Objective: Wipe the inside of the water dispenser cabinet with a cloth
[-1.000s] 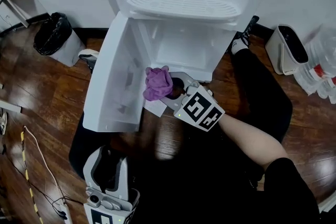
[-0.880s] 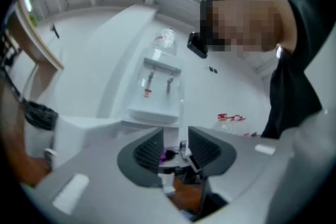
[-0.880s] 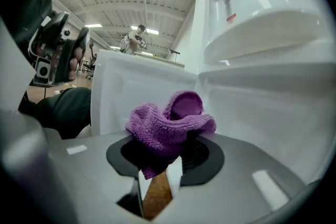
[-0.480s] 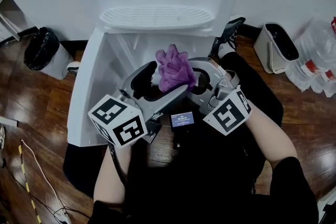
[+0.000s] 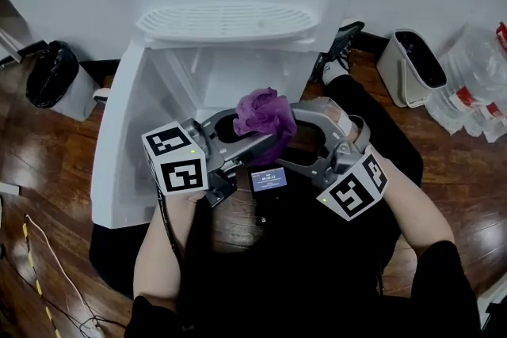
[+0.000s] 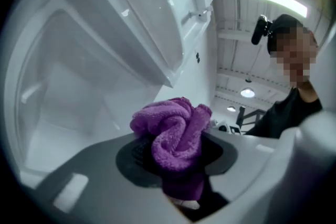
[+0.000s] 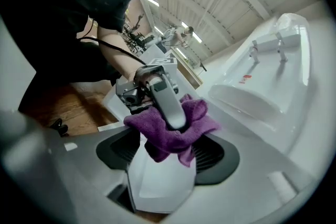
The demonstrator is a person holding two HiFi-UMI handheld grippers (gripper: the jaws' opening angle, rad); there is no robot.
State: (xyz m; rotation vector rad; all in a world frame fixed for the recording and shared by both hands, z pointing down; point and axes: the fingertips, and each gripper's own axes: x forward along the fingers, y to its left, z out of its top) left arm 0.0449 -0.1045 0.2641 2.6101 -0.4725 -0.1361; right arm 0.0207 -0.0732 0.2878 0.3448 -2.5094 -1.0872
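Fuzzy terry cloth (image 5: 264, 113), glossy wood floor (image 5: 47, 162)

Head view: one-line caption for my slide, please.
Handover at the open dispenser cabinet: left gripper has just closed on the purple cloth; right gripper, just opened, flanks it.

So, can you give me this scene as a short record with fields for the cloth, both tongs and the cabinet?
cloth: purple, bunched up, held in front of the cabinet, not inside it
left tongs: have just been closing, now shut on the cloth
right tongs: have just been opening, now wide apart; the cloth is between them but not pressed
cabinet: white, its door swung open
wiping: not yet started
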